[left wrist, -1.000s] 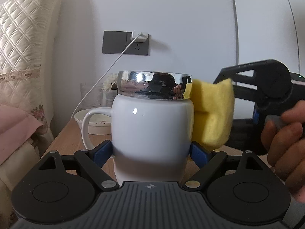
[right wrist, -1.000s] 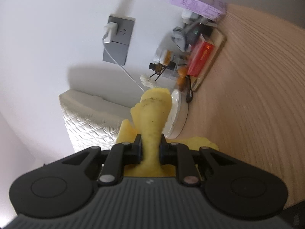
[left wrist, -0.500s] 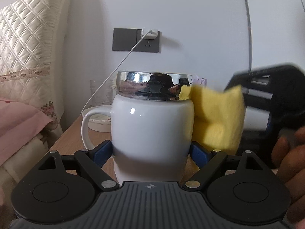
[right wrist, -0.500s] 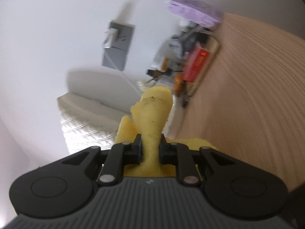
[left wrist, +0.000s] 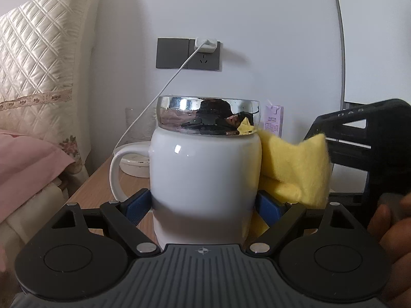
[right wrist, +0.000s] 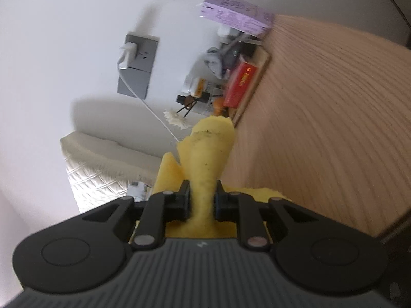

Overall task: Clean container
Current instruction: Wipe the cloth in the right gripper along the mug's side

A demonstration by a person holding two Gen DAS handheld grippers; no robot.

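A white mug [left wrist: 204, 177] with a shiny chrome rim [left wrist: 208, 115] and its handle to the left stands upright between the blue pads of my left gripper [left wrist: 204, 205], which is shut on its lower body. My right gripper [right wrist: 203, 200] is shut on a folded yellow cloth [right wrist: 209, 154]. In the left wrist view the cloth [left wrist: 295, 169] presses against the mug's right side, just below the rim, with the right gripper's black body [left wrist: 370, 148] behind it. The mug's inside is hidden.
A wooden bedside table [right wrist: 321, 128] carries a white dish [left wrist: 133, 160], a purple box [right wrist: 236, 16], a red box [right wrist: 240, 84] and small clutter on a tray. A grey wall socket [left wrist: 188, 54] with a white charger cable is behind. A quilted headboard [left wrist: 43, 59] and pink bedding [left wrist: 28, 164] are at left.
The yellow cloth has slid down the mug's right side from the chrome rim to the white body. The left gripper with the mug has shifted, so the socket sits more central.
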